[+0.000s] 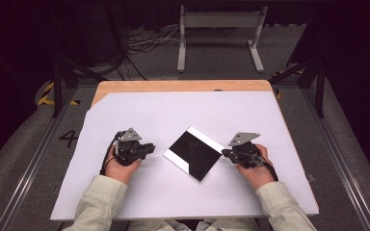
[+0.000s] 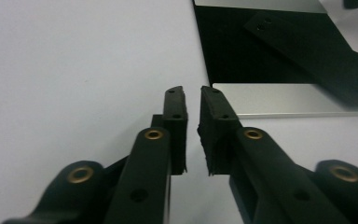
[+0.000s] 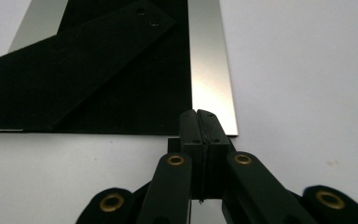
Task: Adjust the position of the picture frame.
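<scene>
A flat photo frame [image 1: 192, 154] lies back side up, turned like a diamond, on the white sheet. Its back is black with silver strips along two edges, and a black stand leg [image 3: 74, 70] lies folded flat on it. My left gripper [image 1: 151, 147] rests just left of the frame's left corner [image 2: 261, 56]. In the left gripper view its jaws [image 2: 192, 91] stand a narrow gap apart with nothing between them. My right gripper [image 1: 225, 152] sits at the frame's right corner. Its jaws [image 3: 197, 112] are shut together, pointing at the silver strip; contact cannot be told.
The white sheet [image 1: 173, 110] covers most of a wooden table [image 1: 173, 85], with bare sheet all round the frame. Beyond the table's far edge a grey metal stand [image 1: 219, 29] and loose cables [image 1: 139, 43] are on the dark floor.
</scene>
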A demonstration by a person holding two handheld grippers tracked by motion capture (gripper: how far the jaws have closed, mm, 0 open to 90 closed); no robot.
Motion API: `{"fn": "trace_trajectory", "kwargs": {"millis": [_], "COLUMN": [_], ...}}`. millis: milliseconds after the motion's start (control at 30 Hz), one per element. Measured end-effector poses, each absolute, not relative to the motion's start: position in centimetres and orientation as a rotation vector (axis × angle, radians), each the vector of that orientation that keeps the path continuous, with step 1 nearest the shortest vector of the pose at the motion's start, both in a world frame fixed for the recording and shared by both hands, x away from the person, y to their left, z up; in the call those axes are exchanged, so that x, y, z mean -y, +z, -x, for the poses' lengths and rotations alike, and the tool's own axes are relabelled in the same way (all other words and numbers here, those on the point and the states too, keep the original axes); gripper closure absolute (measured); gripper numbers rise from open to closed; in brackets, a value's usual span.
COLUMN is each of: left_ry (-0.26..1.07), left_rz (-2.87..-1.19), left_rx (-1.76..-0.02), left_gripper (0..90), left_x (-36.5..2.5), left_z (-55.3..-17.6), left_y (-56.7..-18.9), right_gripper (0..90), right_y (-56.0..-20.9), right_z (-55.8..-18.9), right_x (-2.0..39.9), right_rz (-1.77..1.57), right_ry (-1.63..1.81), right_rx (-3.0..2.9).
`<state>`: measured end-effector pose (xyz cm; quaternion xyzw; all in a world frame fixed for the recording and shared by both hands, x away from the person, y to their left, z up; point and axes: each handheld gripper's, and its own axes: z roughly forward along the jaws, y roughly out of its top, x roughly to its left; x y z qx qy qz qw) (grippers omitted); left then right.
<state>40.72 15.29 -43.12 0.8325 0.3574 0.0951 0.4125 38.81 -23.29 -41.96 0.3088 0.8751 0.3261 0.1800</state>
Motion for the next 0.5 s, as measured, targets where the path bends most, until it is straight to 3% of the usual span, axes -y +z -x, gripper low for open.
{"fn": "trace_trajectory", "kwargs": {"millis": [100, 500], "left_ry": [0.251, 0.213], "left_rz": [-2.122, -2.186], "left_rx": [-0.904, -0.940], "left_gripper": [89.8, 90.0], "left_x": [-14.5, -12.8], "left_z": [-41.0, -42.6], "left_y": [-43.2, -44.3], "right_gripper": [90.0, 89.9], "right_y": [-41.3, -39.6], "right_z": [-38.3, -36.7], "right_x": [24.3, 28.1], "right_rz": [-0.887, -0.970], "right_ry": [0.939, 0.959], "right_rx": [-2.442, -2.354]}}
